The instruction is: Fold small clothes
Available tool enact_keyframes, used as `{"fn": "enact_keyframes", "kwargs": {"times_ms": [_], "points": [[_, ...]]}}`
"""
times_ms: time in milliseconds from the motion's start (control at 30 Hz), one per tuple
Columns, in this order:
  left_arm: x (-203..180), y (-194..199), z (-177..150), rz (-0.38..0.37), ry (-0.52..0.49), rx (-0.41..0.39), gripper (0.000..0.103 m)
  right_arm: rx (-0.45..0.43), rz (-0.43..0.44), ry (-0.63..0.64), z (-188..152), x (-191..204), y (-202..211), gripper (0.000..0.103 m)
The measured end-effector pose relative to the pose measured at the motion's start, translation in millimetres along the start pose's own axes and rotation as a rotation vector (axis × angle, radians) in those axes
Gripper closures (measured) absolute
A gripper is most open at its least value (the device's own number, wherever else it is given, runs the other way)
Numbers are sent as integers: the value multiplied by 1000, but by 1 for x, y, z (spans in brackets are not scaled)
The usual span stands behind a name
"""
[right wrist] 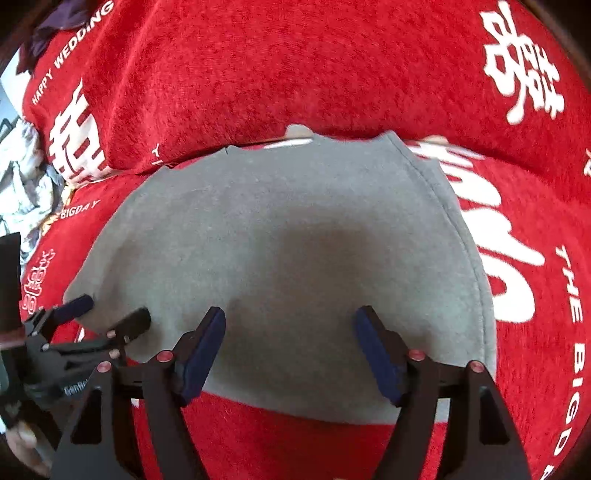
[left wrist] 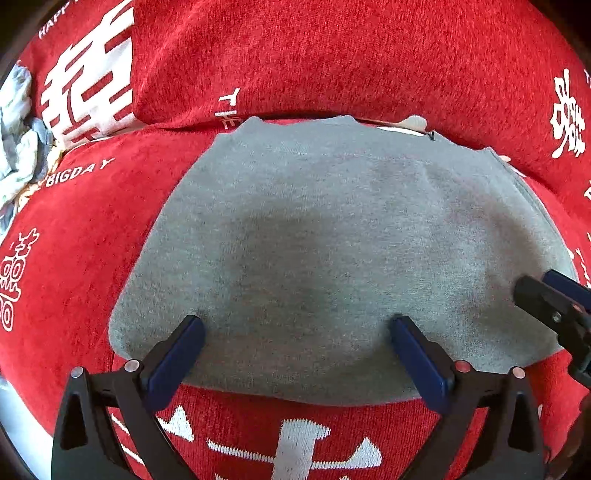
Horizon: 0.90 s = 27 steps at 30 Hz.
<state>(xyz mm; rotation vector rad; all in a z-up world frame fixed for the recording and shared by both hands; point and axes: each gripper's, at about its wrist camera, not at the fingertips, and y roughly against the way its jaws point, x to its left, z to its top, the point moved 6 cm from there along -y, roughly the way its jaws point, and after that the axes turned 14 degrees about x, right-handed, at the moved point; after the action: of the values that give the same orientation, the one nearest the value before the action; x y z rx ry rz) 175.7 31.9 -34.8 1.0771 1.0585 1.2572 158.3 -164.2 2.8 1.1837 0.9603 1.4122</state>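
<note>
A small grey garment (left wrist: 332,240) lies flat and folded on the red seat cover (left wrist: 74,258) printed with white characters. My left gripper (left wrist: 295,321) hovers over the garment's near edge, jaws wide open with only flat cloth below them. My right gripper (right wrist: 291,312) stands open over the same near edge of the grey garment (right wrist: 295,240), nothing pinched. In the right wrist view the left gripper (right wrist: 114,308) shows at the garment's left corner, held by a person's hand (right wrist: 22,446). In the left wrist view the right gripper's fingers (left wrist: 546,295) reach in at the right edge.
A red back cushion (left wrist: 332,55) rises right behind the garment's far edge. A heap of pale crumpled clothes (left wrist: 18,147) lies at the far left, seen as pale clothes (right wrist: 22,177) in the right wrist view. Dark purple cloth (right wrist: 62,22) sits at the top left.
</note>
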Motion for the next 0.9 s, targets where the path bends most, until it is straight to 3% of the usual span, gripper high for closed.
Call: {"fn": "enact_keyframes", "kwargs": {"times_ms": [167,333,500,767,900], "points": [[-1,-1,0,19,-41,1,0,31,-97,59,8,17,-25,18],[6,-4,1,-28,-42,9,0,24,-120,71,5,-11,-16,18],[7,-3,-2,-31,-63,-7,0,14,-94,32,0,-52,-3,20],[7,-4,1,-23,-53,16,0,-2,-124,44,-9,-49,-4,19],[11,8,-8,-68,21,62,0,49,-29,-56,-11,-51,2,16]]}}
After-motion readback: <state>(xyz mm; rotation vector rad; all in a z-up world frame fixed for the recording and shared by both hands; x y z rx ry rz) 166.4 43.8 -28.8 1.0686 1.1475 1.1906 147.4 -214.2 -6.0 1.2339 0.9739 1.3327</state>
